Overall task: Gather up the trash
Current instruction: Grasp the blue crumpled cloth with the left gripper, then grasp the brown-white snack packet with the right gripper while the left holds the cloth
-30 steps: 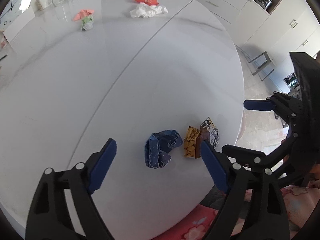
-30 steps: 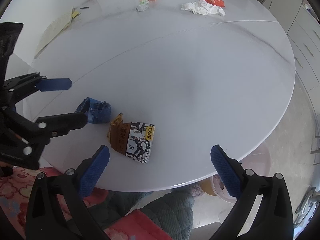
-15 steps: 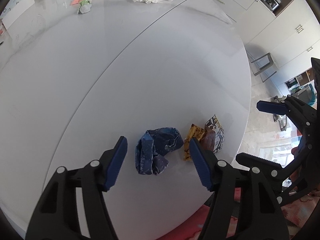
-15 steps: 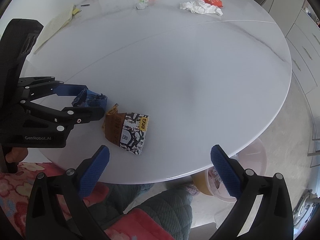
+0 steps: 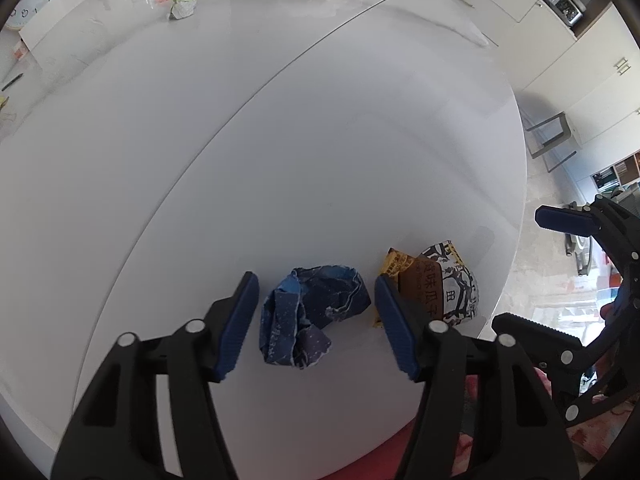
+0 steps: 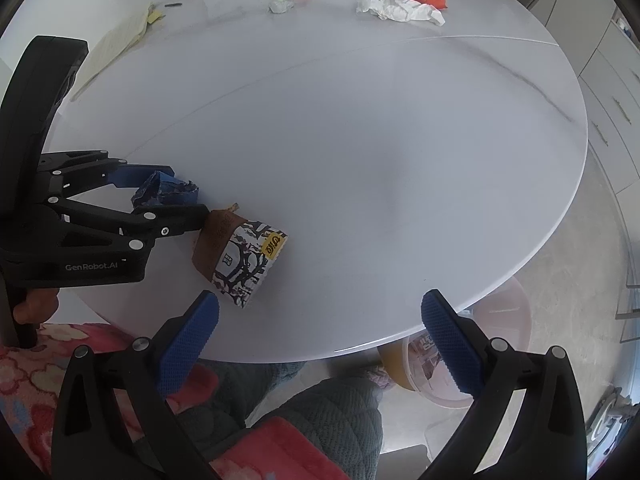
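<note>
Between left gripper [image 5: 316, 322] fingers: blue wrapper [image 5: 314, 316], closing, no contact.

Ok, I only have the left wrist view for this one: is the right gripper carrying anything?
Observer: No. The right gripper is open with nothing between its pads, at the near edge of the table.
Operator: Is there a bin anywhere?
Observer: Yes, a pale translucent bin stands on the floor, partly under that edge, with some packaging in it.
</note>
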The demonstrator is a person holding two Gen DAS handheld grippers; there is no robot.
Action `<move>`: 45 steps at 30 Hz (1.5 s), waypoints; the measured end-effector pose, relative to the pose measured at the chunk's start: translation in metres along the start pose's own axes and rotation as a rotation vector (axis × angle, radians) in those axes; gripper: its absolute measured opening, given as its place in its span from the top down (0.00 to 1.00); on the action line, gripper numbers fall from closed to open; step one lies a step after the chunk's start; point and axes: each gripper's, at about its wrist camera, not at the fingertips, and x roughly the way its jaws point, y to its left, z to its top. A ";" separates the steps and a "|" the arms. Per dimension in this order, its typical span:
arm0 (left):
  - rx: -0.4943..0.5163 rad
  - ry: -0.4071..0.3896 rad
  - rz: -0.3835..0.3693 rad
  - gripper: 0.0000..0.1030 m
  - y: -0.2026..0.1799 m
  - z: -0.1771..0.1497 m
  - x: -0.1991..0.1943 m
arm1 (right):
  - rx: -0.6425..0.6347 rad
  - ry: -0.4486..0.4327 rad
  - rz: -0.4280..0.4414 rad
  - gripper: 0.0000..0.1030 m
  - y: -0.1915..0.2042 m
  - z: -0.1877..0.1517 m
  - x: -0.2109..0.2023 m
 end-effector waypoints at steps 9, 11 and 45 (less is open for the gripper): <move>-0.023 -0.017 -0.011 0.64 0.003 -0.006 -0.004 | -0.026 -0.016 0.064 0.02 0.003 0.003 0.000; -0.033 -0.021 -0.012 0.64 0.006 -0.007 -0.006 | -0.076 -0.018 0.089 0.02 0.009 0.005 0.000; -0.042 -0.084 -0.040 0.64 -0.007 0.015 -0.043 | -0.251 -0.078 0.174 0.62 -0.017 0.038 -0.006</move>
